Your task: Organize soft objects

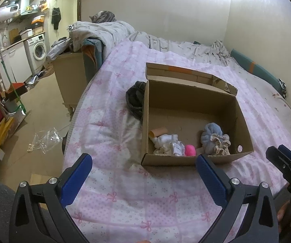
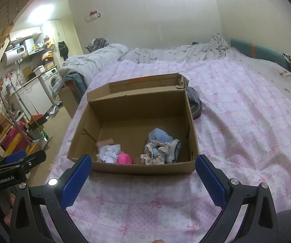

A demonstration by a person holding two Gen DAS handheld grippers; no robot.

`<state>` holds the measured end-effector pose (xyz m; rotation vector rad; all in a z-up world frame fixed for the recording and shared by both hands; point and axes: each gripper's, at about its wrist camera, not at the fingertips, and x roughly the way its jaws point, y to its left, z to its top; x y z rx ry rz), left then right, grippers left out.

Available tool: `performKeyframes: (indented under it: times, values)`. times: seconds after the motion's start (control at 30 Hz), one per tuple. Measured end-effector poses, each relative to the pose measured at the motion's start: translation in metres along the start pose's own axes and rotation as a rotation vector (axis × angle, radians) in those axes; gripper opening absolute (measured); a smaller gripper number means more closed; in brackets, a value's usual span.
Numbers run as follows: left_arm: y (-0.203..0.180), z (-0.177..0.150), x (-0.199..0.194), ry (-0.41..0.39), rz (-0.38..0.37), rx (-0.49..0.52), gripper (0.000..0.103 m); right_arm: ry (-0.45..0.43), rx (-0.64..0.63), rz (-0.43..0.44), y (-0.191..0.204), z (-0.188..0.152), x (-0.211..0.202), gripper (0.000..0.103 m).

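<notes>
"GenRobot.AI" — white lettering on the black left gripper [image 2: 18,158] body

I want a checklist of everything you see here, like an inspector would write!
Surface: bed under a pink bow-print quilt, rumpled.
Job's things: open brown cardboard box on the quilt; inside lie a pale blue fluffy cloth, a beige frilly scrunchie, a bright pink round soft thing and a white crumpled bundle.
Clutter: dark grey garment on the quilt, touching the box's outer wall.
Grippers: left gripper open, holding nothing; right gripper open, holding nothing; both short of the box.
Cables: nothing seen.
Surroundings: grey crumpled duvet at the far end, white washing machine, clear plastic packaging on the floor.
</notes>
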<state>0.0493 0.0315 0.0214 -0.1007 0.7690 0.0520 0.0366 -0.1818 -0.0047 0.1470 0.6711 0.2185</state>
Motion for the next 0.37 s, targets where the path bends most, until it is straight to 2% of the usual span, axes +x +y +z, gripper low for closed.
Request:
performKeyframes:
  times: [0.37]
  values:
    - [-0.0001, 0.0023, -0.0037, -0.017, -0.006, 0.011, 0.102, -0.005, -0.001, 0.005, -0.0017, 0.001, -0.0004, 0.103]
